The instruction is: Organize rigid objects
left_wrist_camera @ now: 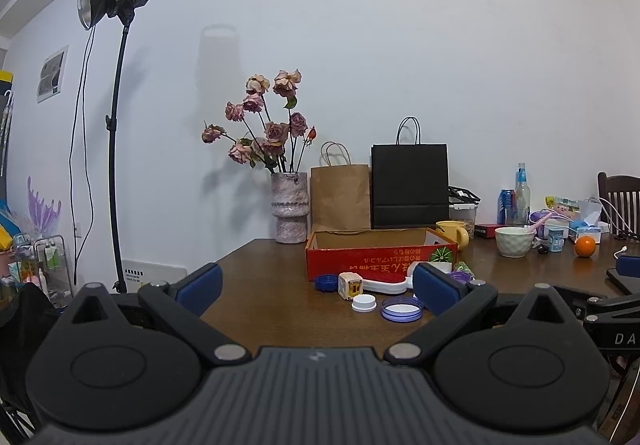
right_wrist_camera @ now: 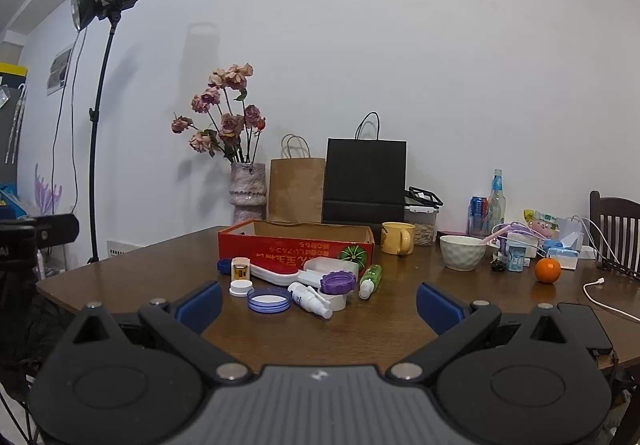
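**Gripper hardware, both units**

Left gripper (left_wrist_camera: 318, 291): matte black body, ribbed grey centre plate carrying a small white logo. Two black linkage arms, silver pivot screws, round embossed discs either side of the plate. Blue fingertips (left_wrist_camera: 199, 287).

Right gripper (right_wrist_camera: 319, 295): same build, same blue fingertips (right_wrist_camera: 438, 307), silver screws beside the plate.

A red cardboard box (right_wrist_camera: 296, 249) printed with pale lettering and a green striped melon is seen on the dark brown wooden table (right_wrist_camera: 400, 325). Near it lie a purple ribbed cap (right_wrist_camera: 338, 282), a translucent blue lid (right_wrist_camera: 269, 299) and a green bottle (right_wrist_camera: 371, 279). Far right, an orange (right_wrist_camera: 547, 270) and a yellow mug (right_wrist_camera: 396, 237) are shown.
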### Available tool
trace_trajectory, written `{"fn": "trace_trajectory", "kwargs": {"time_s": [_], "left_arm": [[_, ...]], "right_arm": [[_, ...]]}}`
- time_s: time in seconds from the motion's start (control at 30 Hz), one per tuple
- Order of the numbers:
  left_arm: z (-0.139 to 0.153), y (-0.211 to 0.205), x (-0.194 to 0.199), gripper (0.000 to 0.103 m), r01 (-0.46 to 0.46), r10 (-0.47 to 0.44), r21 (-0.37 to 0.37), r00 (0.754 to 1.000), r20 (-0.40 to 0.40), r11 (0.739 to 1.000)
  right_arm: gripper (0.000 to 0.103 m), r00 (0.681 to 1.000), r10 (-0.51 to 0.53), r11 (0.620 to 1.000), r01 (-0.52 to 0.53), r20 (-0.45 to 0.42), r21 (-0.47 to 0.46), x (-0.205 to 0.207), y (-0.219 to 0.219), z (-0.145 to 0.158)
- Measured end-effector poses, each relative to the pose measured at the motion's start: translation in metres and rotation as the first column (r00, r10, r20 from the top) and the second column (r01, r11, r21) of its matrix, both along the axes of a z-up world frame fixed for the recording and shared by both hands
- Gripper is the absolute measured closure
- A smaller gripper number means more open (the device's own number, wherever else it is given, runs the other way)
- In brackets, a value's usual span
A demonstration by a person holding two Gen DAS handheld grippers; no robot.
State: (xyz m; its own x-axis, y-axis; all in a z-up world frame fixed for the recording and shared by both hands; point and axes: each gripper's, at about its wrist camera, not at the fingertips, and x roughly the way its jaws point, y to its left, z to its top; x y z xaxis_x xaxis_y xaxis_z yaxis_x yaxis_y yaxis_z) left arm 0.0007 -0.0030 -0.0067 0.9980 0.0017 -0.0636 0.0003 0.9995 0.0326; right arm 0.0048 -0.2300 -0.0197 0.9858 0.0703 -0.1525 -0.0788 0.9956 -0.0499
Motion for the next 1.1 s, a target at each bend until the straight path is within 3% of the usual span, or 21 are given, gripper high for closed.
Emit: {"fn": "trace_trajectory", "kwargs": {"time_s": [1.1], "left_arm": [[0.0036, -0.0016, 0.0015, 0.0, 0.002, -0.002, 0.005, 1.0, 0.009, 1.0]], "right_arm": [[0.0, 1.0, -0.013, 1.0, 0.013, 0.009, -0.002, -0.0013, -0.0014, 0.0019]]}}
